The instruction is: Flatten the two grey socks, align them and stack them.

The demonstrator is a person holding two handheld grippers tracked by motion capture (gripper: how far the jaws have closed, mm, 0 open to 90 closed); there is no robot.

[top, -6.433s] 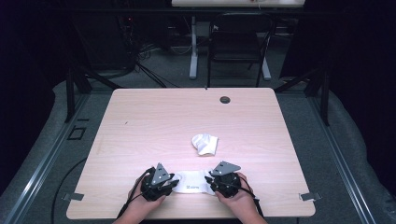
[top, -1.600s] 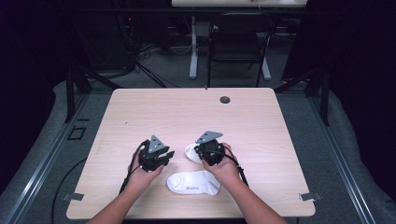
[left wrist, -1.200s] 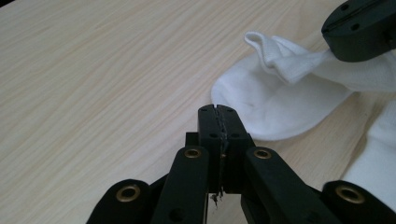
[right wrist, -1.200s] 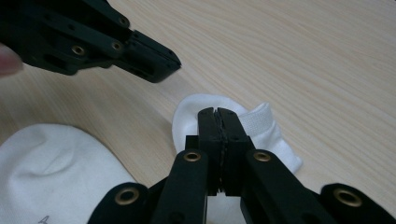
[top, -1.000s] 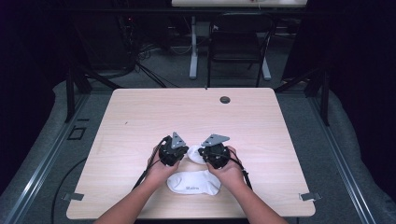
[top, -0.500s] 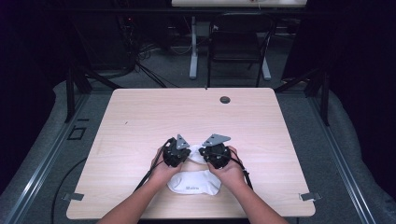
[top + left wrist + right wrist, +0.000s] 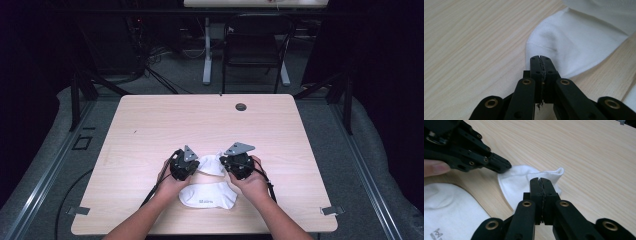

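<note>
1. Left gripper & right gripper: jaws closed, each pinching an edge of the crumpled white cotton sock, mid-table.
2. Flat white logo sock lies just nearer the person.

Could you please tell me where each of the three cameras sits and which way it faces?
High view: above the person's side, facing forward and down on the table; forearms and both hands show.
Left gripper view: on the left gripper, looking along its shut jaws at the crumpled sock.
Right gripper view: on the right gripper, facing that sock; the left gripper shows too.
All three views share the crumpled sock.
</note>
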